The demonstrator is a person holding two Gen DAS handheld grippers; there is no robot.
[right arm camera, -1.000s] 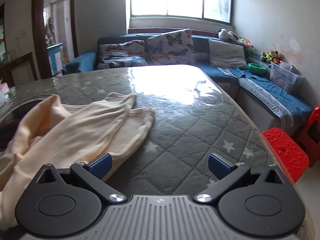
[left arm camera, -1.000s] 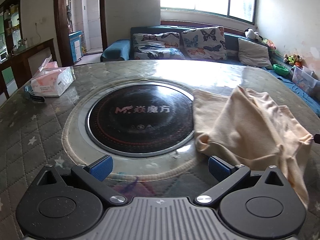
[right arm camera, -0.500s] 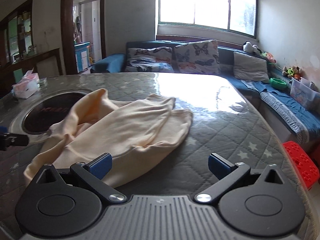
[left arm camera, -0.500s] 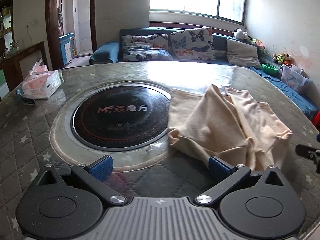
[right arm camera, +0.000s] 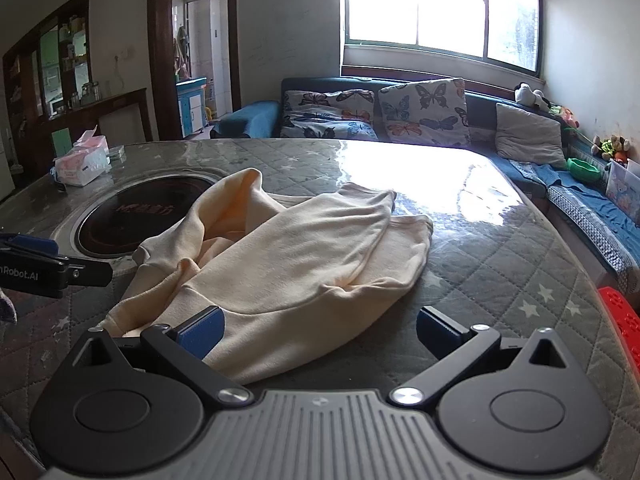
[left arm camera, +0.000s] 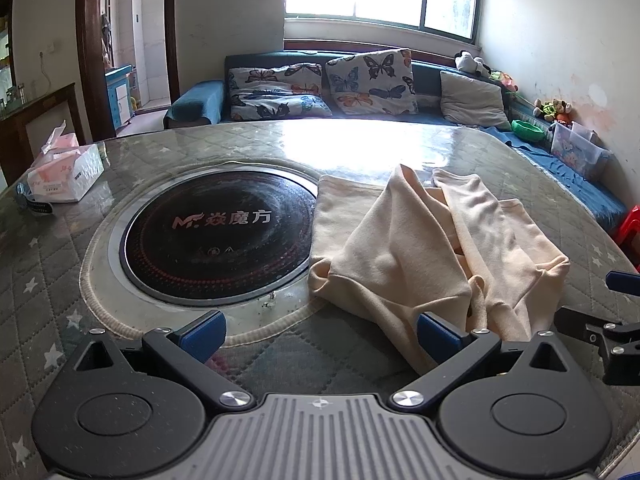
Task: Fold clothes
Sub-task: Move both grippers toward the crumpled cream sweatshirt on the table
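A cream sweatshirt [left arm camera: 432,248] lies crumpled on the quilted table top [left arm camera: 48,248], right of the round black hob [left arm camera: 216,236]. My left gripper [left arm camera: 320,330] is open near the table's front edge; its right finger stands just in front of the garment's near hem. From the right wrist view the same sweatshirt [right arm camera: 296,264] is bunched ahead and to the left. My right gripper [right arm camera: 320,326] is open, and its left finger sits against the garment's near edge. Each gripper shows at the edge of the other's view. Nothing is held.
A tissue box [left arm camera: 64,172] sits at the table's far left. Behind the table runs a blue sofa with butterfly cushions [left arm camera: 320,88]. A red plastic stool [right arm camera: 624,320] stands beside the table's right edge. A clear storage bin [left arm camera: 576,152] rests on the sofa.
Both grippers have pulled back toward the table's near edge, so the whole sweatshirt shows now. The garment lies as before, and both grippers stay open.
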